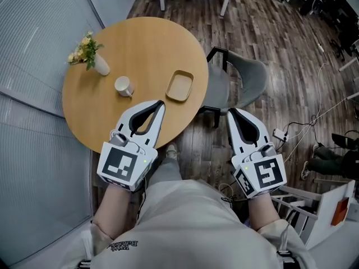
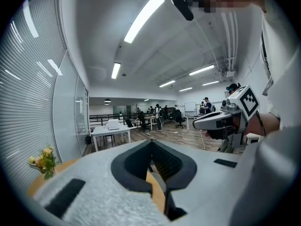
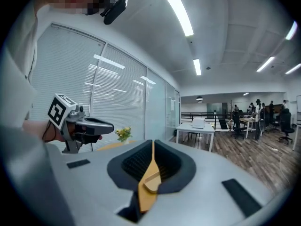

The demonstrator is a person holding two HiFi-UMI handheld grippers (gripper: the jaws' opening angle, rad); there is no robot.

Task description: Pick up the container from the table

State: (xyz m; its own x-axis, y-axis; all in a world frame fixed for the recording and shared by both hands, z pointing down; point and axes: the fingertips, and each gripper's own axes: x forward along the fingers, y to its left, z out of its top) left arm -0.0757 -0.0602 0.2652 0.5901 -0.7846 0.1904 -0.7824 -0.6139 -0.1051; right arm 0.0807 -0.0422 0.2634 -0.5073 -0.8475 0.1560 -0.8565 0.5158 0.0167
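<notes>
Reads as an open-plan office. Shows white desks (image 2: 110, 132) set across dark wood-plank flooring (image 1: 269, 38), with rolling office chairs (image 2: 179, 119) drawn up to them and a whiteboard (image 2: 190, 108) on the far wall. Has long strip lights (image 2: 143, 18) running along a white ceiling. Carries slatted blinds (image 3: 113, 88) and glass partitions (image 3: 157, 109) down one side. Includes several people (image 2: 206, 105) standing among the far desks, and a white boxy machine (image 3: 198, 123) on the nearest desk. Holds, close by, a round wooden counter (image 1: 140, 43) with a grey chair (image 1: 249, 74) beside it, and loose cables (image 1: 305, 129) trailing over the floor near a white rack (image 1: 297, 203).
</notes>
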